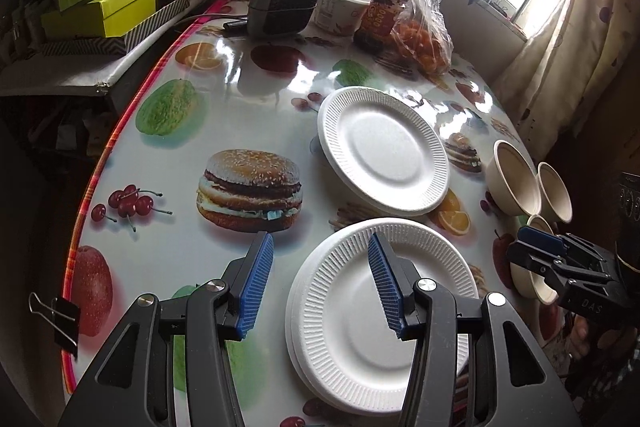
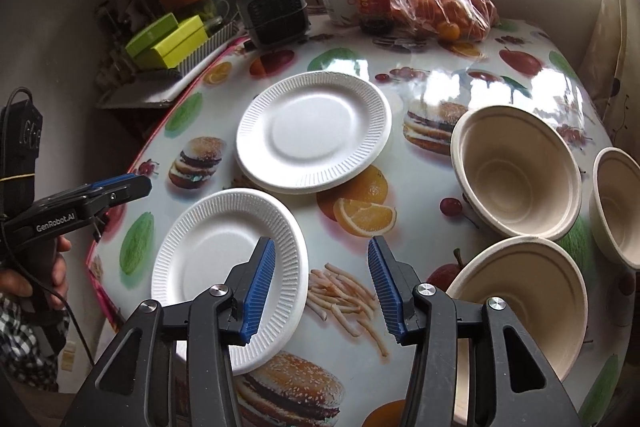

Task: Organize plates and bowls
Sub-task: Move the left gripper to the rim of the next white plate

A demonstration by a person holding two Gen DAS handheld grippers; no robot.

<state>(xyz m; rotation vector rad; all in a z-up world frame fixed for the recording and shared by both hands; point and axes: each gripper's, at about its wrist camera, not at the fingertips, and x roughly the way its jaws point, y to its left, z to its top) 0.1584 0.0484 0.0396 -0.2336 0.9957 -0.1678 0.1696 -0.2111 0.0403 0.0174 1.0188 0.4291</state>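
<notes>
- Left gripper [image 1: 320, 283] & right gripper [image 2: 322, 289]: both spread, nothing pinched, above fruit-print glossy table [image 1: 256, 115].
- White ribbed foam plates [image 1: 384, 155]: two spots, near table's front-left.
- Beige pulp bowls [image 2: 516, 171]: grouped to right of plates.

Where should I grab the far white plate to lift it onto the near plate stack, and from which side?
Grip the far plate by its ribbed rim on the near edge, the side facing the near plate stack. It lies flat, so only the thin raised rim offers a pinch; one gripper finger probably has to slide under it. The left gripper is open, holds nothing and hovers nearby.
</notes>
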